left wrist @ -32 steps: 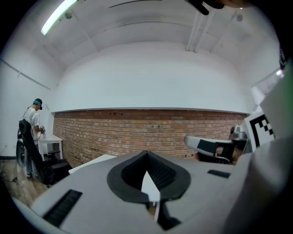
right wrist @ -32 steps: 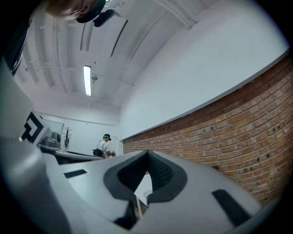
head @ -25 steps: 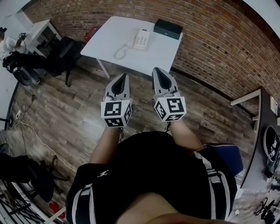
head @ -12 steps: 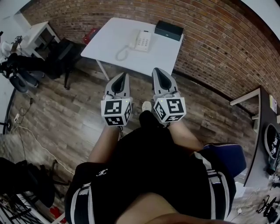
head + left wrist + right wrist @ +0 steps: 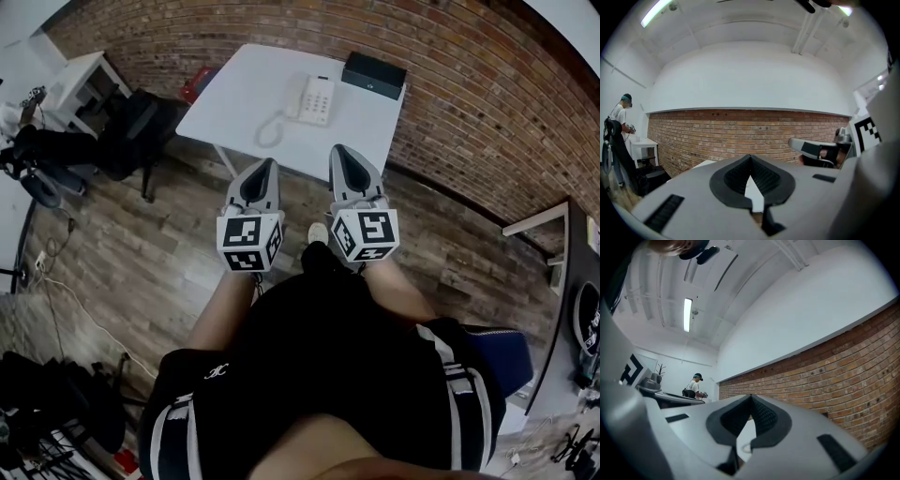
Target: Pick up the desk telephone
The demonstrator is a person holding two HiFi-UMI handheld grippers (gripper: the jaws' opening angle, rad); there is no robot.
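A white desk telephone (image 5: pixel 314 99) with a coiled cord (image 5: pixel 271 129) lies on a white table (image 5: pixel 244 94) against the brick wall. Both grippers hang side by side in front of the person, short of the table's near edge. My left gripper (image 5: pixel 266 165) is shut and holds nothing; in the left gripper view (image 5: pixel 750 157) its jaws meet, with a strip of the white table seen through the notch. My right gripper (image 5: pixel 339 152) is shut and empty too; in the right gripper view (image 5: pixel 751 397) the jaws touch and a loop of the cord (image 5: pixel 746 448) shows below them.
A black box (image 5: pixel 374 74) sits at the table's far right corner. A black chair (image 5: pixel 131 131) and a small white side table (image 5: pixel 80 82) stand to the left. A person (image 5: pixel 618 123) stands far off at the left. Cables run over the wooden floor (image 5: pixel 112 272).
The table and telephone have come nearer and lower in the head view as the person stepped toward them. A shoe now shows between the grippers. Both grippers stayed shut.
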